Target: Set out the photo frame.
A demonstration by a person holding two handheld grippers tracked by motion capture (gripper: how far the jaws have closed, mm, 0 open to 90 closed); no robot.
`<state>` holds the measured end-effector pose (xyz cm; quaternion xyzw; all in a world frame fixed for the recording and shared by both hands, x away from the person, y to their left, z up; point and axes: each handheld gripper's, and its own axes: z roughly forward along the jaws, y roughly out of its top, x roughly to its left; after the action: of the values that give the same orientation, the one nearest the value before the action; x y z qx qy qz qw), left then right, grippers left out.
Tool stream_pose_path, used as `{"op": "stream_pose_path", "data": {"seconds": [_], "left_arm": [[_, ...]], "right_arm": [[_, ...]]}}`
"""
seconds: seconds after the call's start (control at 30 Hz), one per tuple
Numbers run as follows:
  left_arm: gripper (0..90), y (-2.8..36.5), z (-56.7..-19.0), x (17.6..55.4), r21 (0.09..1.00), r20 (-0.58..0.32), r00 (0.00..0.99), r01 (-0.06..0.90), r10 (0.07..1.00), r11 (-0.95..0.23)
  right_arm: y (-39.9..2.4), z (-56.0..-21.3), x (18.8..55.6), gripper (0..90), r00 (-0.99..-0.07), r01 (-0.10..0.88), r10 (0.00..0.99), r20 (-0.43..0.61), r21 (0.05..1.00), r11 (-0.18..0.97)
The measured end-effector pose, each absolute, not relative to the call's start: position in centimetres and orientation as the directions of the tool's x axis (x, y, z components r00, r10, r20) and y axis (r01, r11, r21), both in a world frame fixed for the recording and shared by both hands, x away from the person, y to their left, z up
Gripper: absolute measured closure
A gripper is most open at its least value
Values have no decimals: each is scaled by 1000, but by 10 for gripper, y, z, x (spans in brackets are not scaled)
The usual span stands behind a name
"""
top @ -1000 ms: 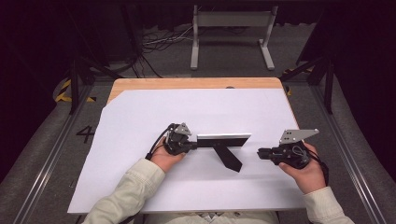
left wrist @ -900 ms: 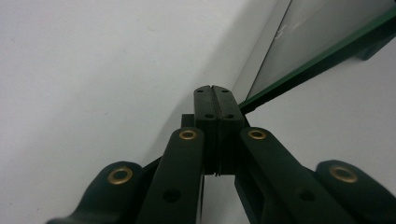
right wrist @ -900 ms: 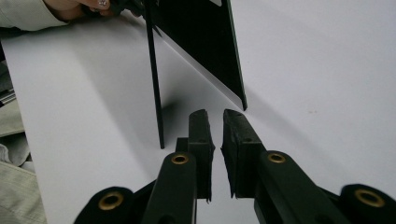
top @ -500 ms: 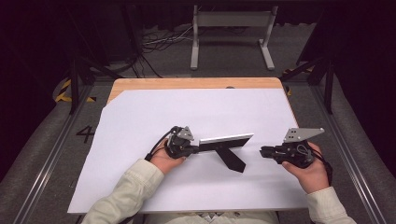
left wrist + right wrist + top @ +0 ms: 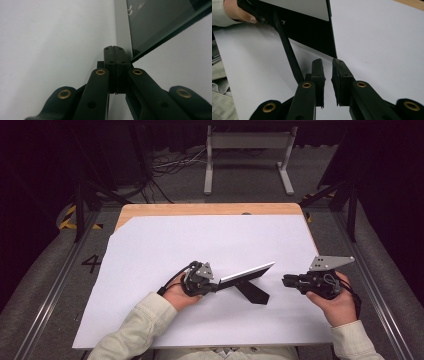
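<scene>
The left hand-held gripper (image 5: 216, 286) sits toward the near edge of the bench (image 5: 150, 210), a little left of the middle, and is clenched on one end of a flat black picture frame (image 5: 246, 273) with a pale face. In the left gripper view its pads (image 5: 115, 58) meet flush with no gap visible, right at the frame's (image 5: 160, 22) lower corner; whether they pinch the frame's edge itself or a tab on it cannot be told from there. The frame is tilted, its far end raised and pointing toward the right edge of the bench, and its black fold-out stand (image 5: 252, 292) reaches down to the white sheet (image 5: 200, 240) that covers most of the bench top.

The right hand-held gripper (image 5: 286, 280) is near the right edge of the bench, level with the frame and aimed at its free end, just short of it. Its jaws are released, with a narrow gap between them, and they have just been opening slightly. In the right gripper view the frame's (image 5: 312, 30) corner lies just beyond the tips (image 5: 327, 62) of the jaws, and nothing is between the pads. The stand (image 5: 288, 53) runs down beside the left jaw.
</scene>
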<state>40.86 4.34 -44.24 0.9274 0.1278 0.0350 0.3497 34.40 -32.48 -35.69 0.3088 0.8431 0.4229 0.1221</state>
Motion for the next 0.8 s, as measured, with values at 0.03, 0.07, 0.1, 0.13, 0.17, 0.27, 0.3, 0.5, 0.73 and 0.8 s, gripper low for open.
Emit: {"op": "stream_pose_path", "data": {"seconds": [0.03, 0.07, 0.1, 0.13, 0.17, 0.27, 0.3, 0.5, 0.73, 0.8], "left_arm": [[900, 43, -443, 407, 659, -28, 964, 217, 264, -720], [900, 42, -443, 406, 657, -28, 966, 212, 257, -723], [900, 41, -442, 405, 657, -20, 969, 199, 247, -728], [900, 40, -442, 404, 657, -21, 970, 198, 244, -728], [900, 40, -442, 403, 658, -20, 971, 193, 239, -728], [900, 38, -442, 400, 651, -13, 976, 173, 217, -740], [900, 38, -442, 400, 655, -13, 977, 169, 213, -736], [900, 34, -442, 394, 655, -13, 984, 141, 176, -742], [900, 29, -441, 389, 649, -2, 992, 95, 123, -755], [900, 27, -441, 386, 646, -4, 994, 85, 108, -758]], "right_arm": [[-325, -356, 344, 797, -779, 418, 625, 55, 789, 452], [-325, -356, 344, 797, -779, 418, 625, 56, 789, 450], [-326, -356, 344, 797, -778, 417, 626, 55, 790, 449], [-326, -356, 344, 797, -778, 418, 626, 56, 791, 447], [-327, -356, 343, 797, -777, 418, 626, 57, 791, 447], [-327, -355, 343, 796, -776, 417, 629, 56, 793, 444], [-327, -355, 343, 796, -776, 418, 629, 57, 793, 444], [-327, -355, 343, 795, -777, 417, 627, 58, 793, 445], [-327, -354, 342, 794, -778, 416, 626, 56, 793, 446], [-328, -354, 342, 794, -777, 416, 626, 57, 793, 445]]}}
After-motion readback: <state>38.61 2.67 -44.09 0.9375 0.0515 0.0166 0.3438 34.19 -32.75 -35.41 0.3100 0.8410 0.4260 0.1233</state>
